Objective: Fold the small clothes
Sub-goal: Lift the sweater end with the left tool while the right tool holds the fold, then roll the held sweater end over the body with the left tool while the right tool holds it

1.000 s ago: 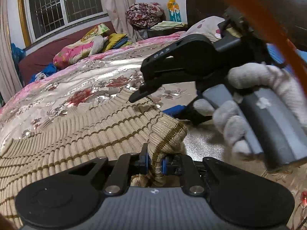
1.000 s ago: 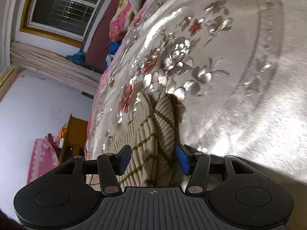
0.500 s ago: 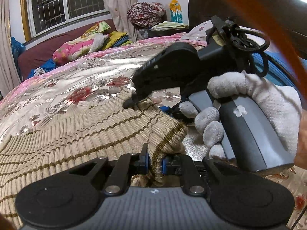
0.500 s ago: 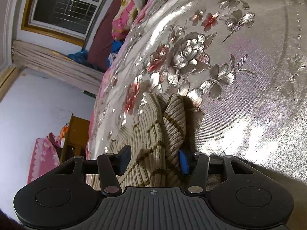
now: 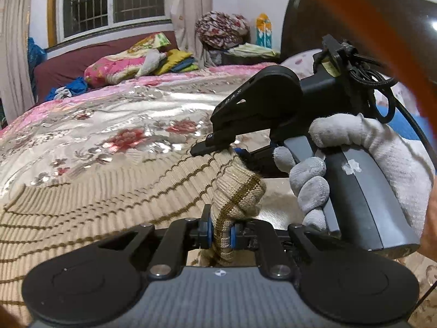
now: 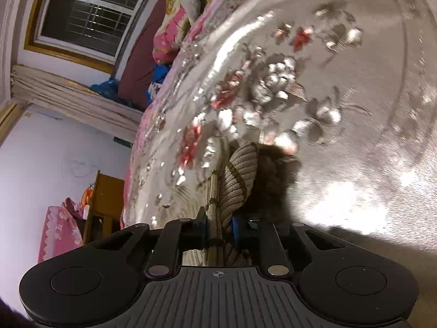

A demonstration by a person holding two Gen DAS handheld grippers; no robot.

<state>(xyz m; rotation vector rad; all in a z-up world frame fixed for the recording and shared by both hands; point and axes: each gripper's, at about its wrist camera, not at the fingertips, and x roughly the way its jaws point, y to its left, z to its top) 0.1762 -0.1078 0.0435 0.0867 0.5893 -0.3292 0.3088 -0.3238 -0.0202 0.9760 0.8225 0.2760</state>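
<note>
A beige ribbed sweater (image 5: pixel 95 191) with thin brown stripes lies spread on a shiny floral bedspread (image 5: pixel 109 125). My left gripper (image 5: pixel 220 232) is shut on a bunched striped edge of it, which folds up over the pads. Just beyond, a white-gloved hand (image 5: pixel 341 142) holds my right gripper (image 5: pixel 218 153), whose tips are at the sweater's far edge. In the right wrist view the right gripper (image 6: pixel 220 227) has its jaws closing, and its blue pads pinch a fold of the sweater (image 6: pixel 240 172) between them.
Bright pillows and folded bedding (image 5: pixel 117 68) are piled at the bed's far side under a barred window (image 5: pixel 109 0). A dark headboard (image 5: pixel 300 27) stands at the right. A wooden cabinet (image 6: pixel 103 205) stands beside the bed.
The right gripper's jaws have come together on the sweater's edge, which before lay loose between them. Both grippers have risen a little, with the fabric pulled up. The left grip is unchanged.
</note>
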